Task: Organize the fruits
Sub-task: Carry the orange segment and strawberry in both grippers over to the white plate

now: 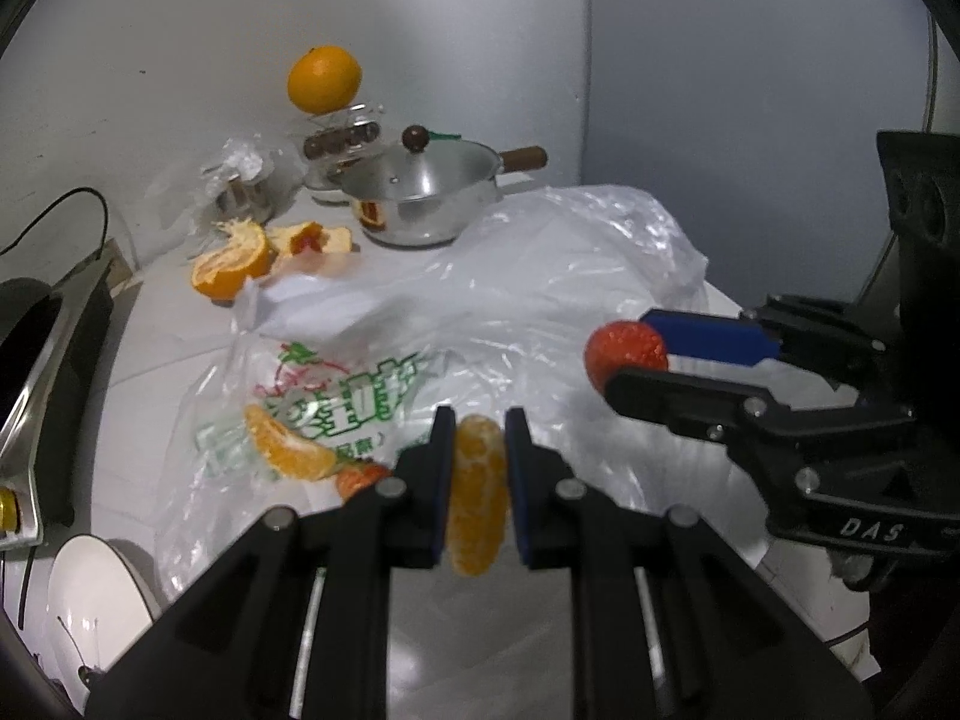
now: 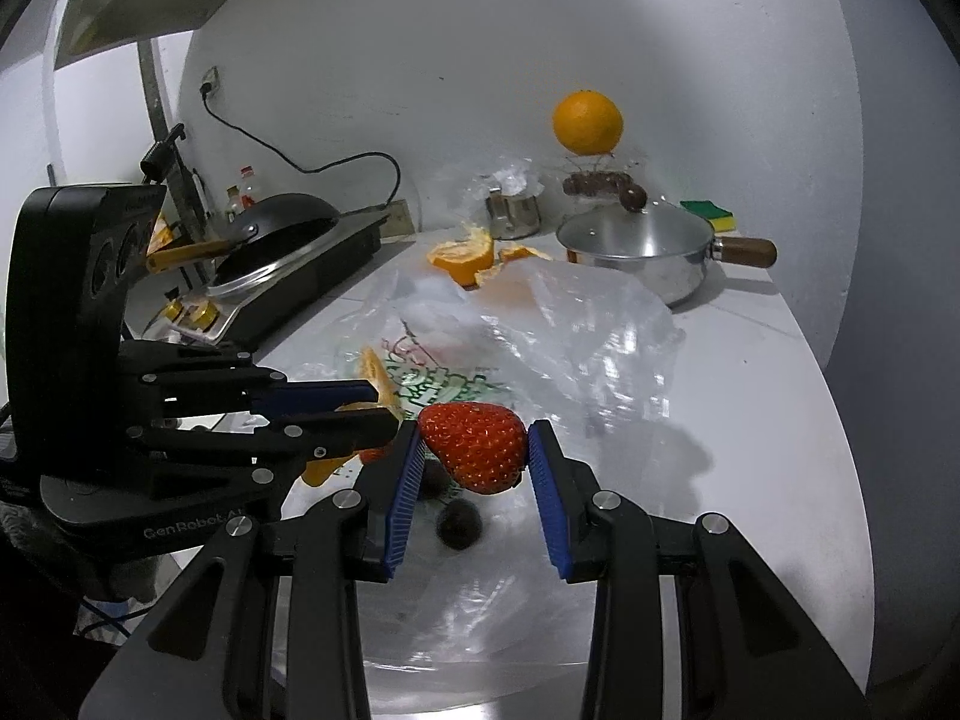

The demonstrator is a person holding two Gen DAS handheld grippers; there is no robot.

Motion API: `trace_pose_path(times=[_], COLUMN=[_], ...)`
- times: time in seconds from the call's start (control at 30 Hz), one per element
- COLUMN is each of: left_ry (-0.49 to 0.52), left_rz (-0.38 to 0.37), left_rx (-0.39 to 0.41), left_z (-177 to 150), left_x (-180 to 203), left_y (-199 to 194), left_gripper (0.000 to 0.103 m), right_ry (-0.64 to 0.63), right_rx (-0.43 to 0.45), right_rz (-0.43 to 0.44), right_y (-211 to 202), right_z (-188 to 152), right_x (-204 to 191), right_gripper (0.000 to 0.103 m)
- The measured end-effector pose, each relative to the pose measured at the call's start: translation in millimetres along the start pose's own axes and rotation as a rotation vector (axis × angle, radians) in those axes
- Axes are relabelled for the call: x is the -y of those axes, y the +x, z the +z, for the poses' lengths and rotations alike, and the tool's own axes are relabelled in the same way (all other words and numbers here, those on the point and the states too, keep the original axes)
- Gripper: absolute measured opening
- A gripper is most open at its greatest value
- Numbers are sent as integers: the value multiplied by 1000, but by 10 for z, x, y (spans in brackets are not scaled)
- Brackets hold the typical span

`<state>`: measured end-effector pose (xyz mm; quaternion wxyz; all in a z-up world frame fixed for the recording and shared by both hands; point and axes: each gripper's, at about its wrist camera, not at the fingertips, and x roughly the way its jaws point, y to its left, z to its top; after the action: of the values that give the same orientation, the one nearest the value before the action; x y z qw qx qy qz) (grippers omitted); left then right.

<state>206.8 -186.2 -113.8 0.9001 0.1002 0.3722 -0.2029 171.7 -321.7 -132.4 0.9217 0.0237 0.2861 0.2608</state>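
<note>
Two matching black handheld grippers with blue finger pads

The left gripper [image 1: 477, 468] and right gripper [image 2: 477, 462] are both showing matte black linkage arms dotted with round silver screws, with ribbed blue pads [image 2: 405, 489] lining the fingers. Pale metal rails are showing through slots in each frame. The left one's boxy black housing is carrying white "GenRobot" lettering; the right one's is showing "DAS" and round recessed openings.
</note>
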Motion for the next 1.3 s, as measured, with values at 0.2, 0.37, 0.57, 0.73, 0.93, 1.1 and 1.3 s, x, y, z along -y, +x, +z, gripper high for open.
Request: trace_pose_path(times=[0.2, 0.37, 0.57, 0.73, 0.93, 1.1, 1.3], left_ry=[-13, -24, -47, -67, -93, -117, -144], left_rz=[4, 10, 21, 29, 34, 32, 34], left_rx=[25, 42, 61, 76, 89, 102, 118], left_z=[-59, -121, -230, -301, -409, -506, -607], left_x=[-86, -168, -299, -413, -563, -703, -890], left_y=[-166, -297, -461, -553, -649, -729, -819], left_gripper=[17, 17, 17, 17, 17, 17, 17], right_ry=[-25, -43, -67, -87, -117, -142, -175], right_rx=[6, 10, 8, 4, -4, -19, -32], right_rz=[-2, 2, 12, 20, 29, 35, 44], right_y=[-10, -32, -15, 13, 65, 142, 232], right_z=[55, 76, 101, 123, 154, 175, 204], right_x=[-162, -308, -500, -656, -867, -1036, -1278], right_gripper=[38, 38, 38, 38, 38, 38, 38])
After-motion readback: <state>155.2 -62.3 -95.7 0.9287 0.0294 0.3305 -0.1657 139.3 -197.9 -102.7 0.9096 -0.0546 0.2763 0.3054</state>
